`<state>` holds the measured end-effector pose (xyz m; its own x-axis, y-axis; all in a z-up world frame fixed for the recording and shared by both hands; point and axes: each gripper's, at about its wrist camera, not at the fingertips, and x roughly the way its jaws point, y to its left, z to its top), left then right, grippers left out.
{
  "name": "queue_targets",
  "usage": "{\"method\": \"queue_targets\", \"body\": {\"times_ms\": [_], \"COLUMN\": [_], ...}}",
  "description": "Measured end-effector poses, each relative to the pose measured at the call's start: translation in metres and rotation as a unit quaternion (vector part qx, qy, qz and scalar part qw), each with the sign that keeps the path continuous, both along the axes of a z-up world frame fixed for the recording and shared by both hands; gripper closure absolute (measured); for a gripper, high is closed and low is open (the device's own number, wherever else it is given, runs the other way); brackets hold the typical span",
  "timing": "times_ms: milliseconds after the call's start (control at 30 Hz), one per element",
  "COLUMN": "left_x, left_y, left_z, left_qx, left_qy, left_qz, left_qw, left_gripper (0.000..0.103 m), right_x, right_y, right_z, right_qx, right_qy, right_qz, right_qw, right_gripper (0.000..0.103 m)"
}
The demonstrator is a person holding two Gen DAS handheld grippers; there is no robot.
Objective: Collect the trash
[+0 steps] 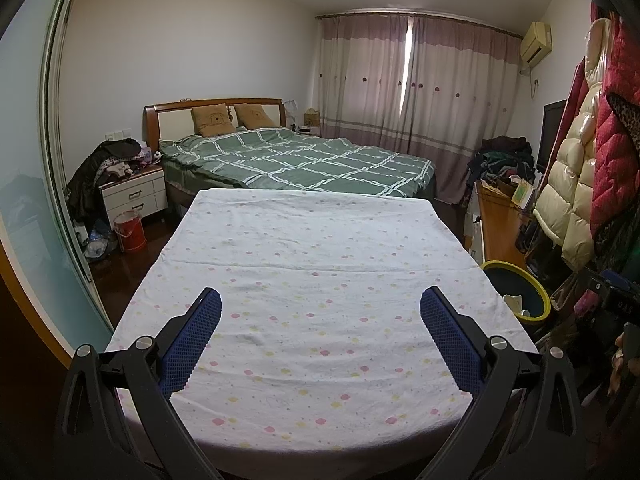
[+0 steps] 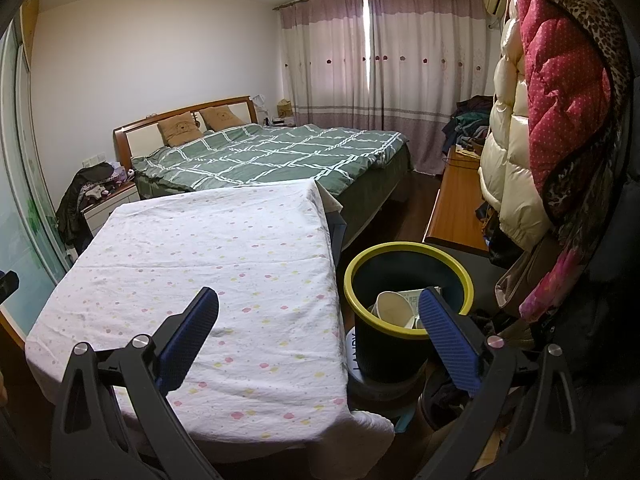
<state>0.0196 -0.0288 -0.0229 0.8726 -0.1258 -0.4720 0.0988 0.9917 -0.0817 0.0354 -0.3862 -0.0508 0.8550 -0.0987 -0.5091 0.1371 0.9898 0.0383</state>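
Observation:
A dark trash bin with a yellow rim [image 2: 408, 280] stands on the floor right of a table covered by a white flowered cloth [image 2: 200, 260]. Inside it lie a white paper cup [image 2: 394, 310] and a white carton [image 2: 416, 296]. The bin also shows in the left wrist view [image 1: 520, 292], with white trash in it. My left gripper [image 1: 320, 300] is open and empty above the cloth [image 1: 312, 280]. My right gripper [image 2: 318, 300] is open and empty, its right finger [image 2: 448, 340] over the bin's near rim.
A bed with a green checked quilt [image 1: 296, 160] lies beyond the table. A nightstand [image 1: 134, 196] and a red bucket [image 1: 130, 232] stand at left. Coats [image 2: 540, 120] hang at right over a wooden bench [image 2: 456, 208]. A stool [image 2: 380, 388] sits under the bin.

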Motion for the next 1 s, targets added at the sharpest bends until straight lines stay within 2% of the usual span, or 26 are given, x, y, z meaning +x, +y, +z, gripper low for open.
{"method": "queue_targets", "body": {"times_ms": [533,1000], "left_x": [0.003,0.01], "left_y": [-0.001,-0.002], "left_z": [-0.005,-0.005], "left_qx": [0.0,-0.007], "left_qy": [0.006,0.017], "left_qz": [-0.001,-0.011], "left_qw": [1.0,0.9998], "left_gripper": [0.005,0.005], "right_x": [0.0,0.001], "right_y": [-0.001,0.001], "right_z": [0.001,-0.01], "right_qx": [0.0,0.001], "right_qy": [0.0,0.006], "right_qz": [0.0,0.001], "right_qw": [1.0,1.0], "right_gripper": [0.007,0.007]}}
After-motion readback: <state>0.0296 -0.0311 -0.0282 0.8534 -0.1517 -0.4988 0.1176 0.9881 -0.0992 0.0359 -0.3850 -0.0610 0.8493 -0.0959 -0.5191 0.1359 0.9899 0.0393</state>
